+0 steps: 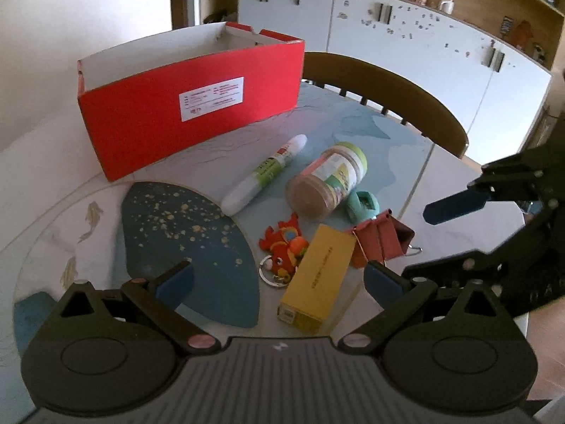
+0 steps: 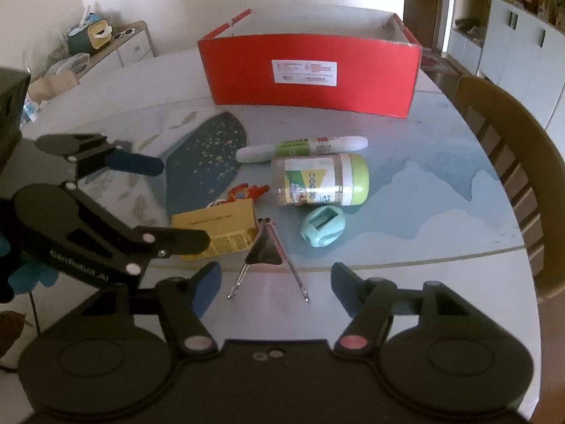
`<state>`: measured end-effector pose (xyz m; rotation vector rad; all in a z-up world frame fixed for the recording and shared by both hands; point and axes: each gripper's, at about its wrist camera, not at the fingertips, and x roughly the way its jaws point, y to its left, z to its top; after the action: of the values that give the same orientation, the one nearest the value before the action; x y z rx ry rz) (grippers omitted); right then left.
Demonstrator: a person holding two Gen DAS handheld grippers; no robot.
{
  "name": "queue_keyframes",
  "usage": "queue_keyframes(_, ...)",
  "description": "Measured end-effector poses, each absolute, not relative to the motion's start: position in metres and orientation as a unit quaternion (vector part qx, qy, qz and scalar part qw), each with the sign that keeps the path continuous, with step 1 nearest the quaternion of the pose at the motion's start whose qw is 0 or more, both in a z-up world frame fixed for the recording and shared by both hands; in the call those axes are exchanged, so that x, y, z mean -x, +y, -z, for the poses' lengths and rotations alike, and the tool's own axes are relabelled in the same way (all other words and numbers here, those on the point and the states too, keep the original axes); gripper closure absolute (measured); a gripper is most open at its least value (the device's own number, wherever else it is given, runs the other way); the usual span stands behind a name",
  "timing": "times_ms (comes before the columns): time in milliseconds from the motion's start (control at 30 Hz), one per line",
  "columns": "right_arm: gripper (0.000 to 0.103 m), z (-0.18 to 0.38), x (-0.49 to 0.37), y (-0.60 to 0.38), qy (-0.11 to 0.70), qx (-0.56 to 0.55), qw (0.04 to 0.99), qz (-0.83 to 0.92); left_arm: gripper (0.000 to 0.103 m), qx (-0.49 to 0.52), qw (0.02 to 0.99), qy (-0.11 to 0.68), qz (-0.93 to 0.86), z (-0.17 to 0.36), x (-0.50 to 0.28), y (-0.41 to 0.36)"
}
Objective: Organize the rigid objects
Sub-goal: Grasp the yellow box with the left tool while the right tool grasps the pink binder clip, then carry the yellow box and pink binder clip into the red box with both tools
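Note:
On the round table lie a yellow carton, a red keychain figure, a pink binder clip, a teal sharpener, a green-lidded jar on its side and a white marker. Behind them stands an open red box. My left gripper is open wide and straddles the yellow carton without touching it. My right gripper is open, and the clip's wire handles sit between its fingers with gaps on both sides. The left gripper also shows from the side, over the carton.
A wooden chair stands at the table's right edge. White cabinets and shelves fill the far wall, and a low cupboard with clutter sits at the back left. A dark blue speckled patch marks the tabletop.

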<state>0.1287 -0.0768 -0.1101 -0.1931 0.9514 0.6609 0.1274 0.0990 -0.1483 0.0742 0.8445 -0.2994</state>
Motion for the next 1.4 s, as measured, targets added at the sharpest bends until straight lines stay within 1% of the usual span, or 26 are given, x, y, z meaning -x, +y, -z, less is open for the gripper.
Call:
queue_keyframes(167,0.037,0.109,-0.134,-0.081,0.456,0.061,0.831,-0.313,0.0,-0.062,0.898,0.409,0.148,0.161,-0.124,0.098)
queue_keyframes(467,0.044,0.119,-0.14,-0.066,0.473,0.059,0.824,-0.306,0.002,-0.069,0.898,0.41,0.142,0.17,-0.124,0.089)
queue_keyframes(533,0.047,0.122,-0.142,-0.064,0.48,0.052,0.822,-0.303,0.004,-0.068,0.898,0.413,0.139,0.172,-0.125,0.088)
queue_keyframes(600,0.054,0.125,-0.143,-0.061,0.485,0.053,0.82,-0.298,0.012,-0.066,0.896,0.416,0.137,0.173,-0.126,0.087)
queue_keyframes(633,0.054,0.127,-0.144,-0.06,0.487,0.054,0.819,-0.297,0.014,-0.065,0.896,0.418,0.137,0.173,-0.126,0.087)
queue_keyframes(700,0.058,0.129,-0.145,-0.059,0.491,0.053,0.819,-0.292,0.024,-0.064,0.895,0.42,0.135,0.174,-0.127,0.086)
queue_keyframes(800,0.059,0.13,-0.146,-0.06,0.493,0.047,0.819,-0.289,0.035,-0.06,0.893,0.422,0.141,0.173,-0.128,0.085)
queue_keyframes(900,0.059,0.13,-0.147,-0.06,0.497,0.042,0.819,-0.284,0.044,-0.065,0.893,0.42,0.151,0.171,-0.127,0.081)
queue_keyframes(967,0.059,0.131,-0.149,-0.059,0.504,0.038,0.816,-0.281,0.045,-0.065,0.891,0.422,0.156,0.172,-0.127,0.079)
queue_keyframes(1100,0.06,0.133,-0.151,-0.059,0.512,0.027,0.813,-0.277,0.054,-0.065,0.889,0.423,0.163,0.171,-0.128,0.078)
queue_keyframes(1133,0.06,0.133,-0.151,-0.058,0.512,0.028,0.813,-0.276,0.055,-0.063,0.888,0.424,0.164,0.17,-0.129,0.078)
queue_keyframes(1200,0.061,0.133,-0.15,-0.058,0.511,0.029,0.814,-0.274,0.064,-0.067,0.887,0.425,0.166,0.17,-0.129,0.076)
queue_keyframes(1400,0.062,0.13,-0.148,-0.06,0.513,0.019,0.817,-0.263,0.072,-0.055,0.881,0.439,0.169,0.167,-0.129,0.073)
